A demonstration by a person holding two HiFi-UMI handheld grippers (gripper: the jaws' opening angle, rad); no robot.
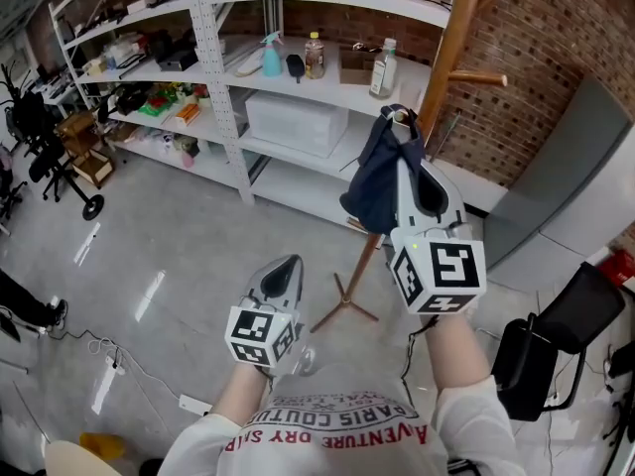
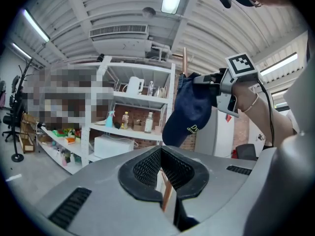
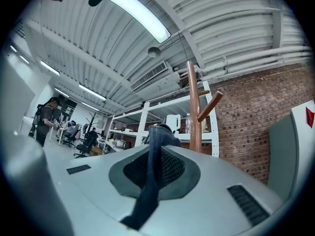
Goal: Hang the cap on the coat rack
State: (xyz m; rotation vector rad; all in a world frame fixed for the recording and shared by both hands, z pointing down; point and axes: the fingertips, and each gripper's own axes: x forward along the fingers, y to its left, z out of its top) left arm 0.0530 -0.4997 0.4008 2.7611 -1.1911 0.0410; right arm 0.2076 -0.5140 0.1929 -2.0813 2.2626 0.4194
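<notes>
A dark navy cap (image 1: 378, 178) hangs from my right gripper (image 1: 401, 119), which is shut on its back strap (image 3: 152, 156). The cap (image 2: 189, 111) droops below the raised jaws, with print on its crown in the left gripper view. The wooden coat rack (image 1: 458, 30) stands just right of the cap, one peg (image 1: 478, 79) sticking out right; its pole (image 3: 194, 109) and a slanted peg (image 3: 209, 105) rise ahead in the right gripper view. My left gripper (image 1: 282, 275) is lower, near my body, jaws shut with nothing between them.
White metal shelving (image 1: 298, 77) with bottles, a spray bottle and a white box stands behind the rack. A brick wall (image 1: 541, 38) and grey panel (image 1: 566, 181) are to the right, a black chair (image 1: 556, 345) at lower right. The rack's legs (image 1: 345, 305) spread on the grey floor.
</notes>
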